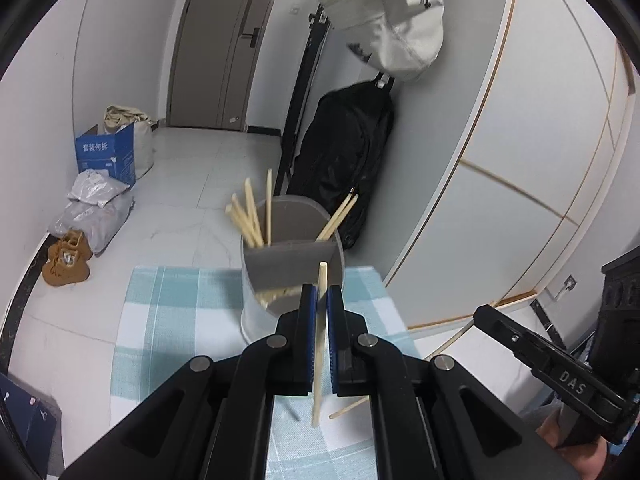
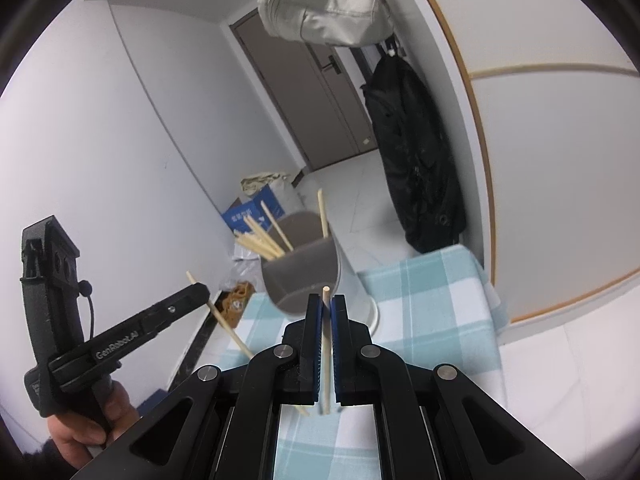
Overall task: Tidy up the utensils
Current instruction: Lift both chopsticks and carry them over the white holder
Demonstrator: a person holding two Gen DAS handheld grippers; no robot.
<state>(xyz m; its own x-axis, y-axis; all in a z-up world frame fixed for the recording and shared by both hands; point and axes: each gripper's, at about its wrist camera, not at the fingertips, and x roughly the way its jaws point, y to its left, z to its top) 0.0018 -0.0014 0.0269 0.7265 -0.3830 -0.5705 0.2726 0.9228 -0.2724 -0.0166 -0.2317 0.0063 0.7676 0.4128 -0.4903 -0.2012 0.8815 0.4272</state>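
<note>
Our left gripper (image 1: 319, 300) has its jaws closed narrow on one chopstick (image 1: 320, 332), held near its middle, long axis upright, with its top end just short of the holder (image 1: 292, 264). Our right gripper (image 2: 327, 308) pinches a second chopstick (image 2: 327, 344) the same way, upright between the blue pads.

The grey, divided holder stands on the checked cloth (image 1: 168, 312) over the bench, directly beyond both sets of jaws. More chopsticks (image 1: 250, 220) already lean in its far compartments. From the right wrist view, the left gripper sits to the left and seems about as near as the right. We judge each stick must rise above the near rim and tip forward to drop in.
</note>
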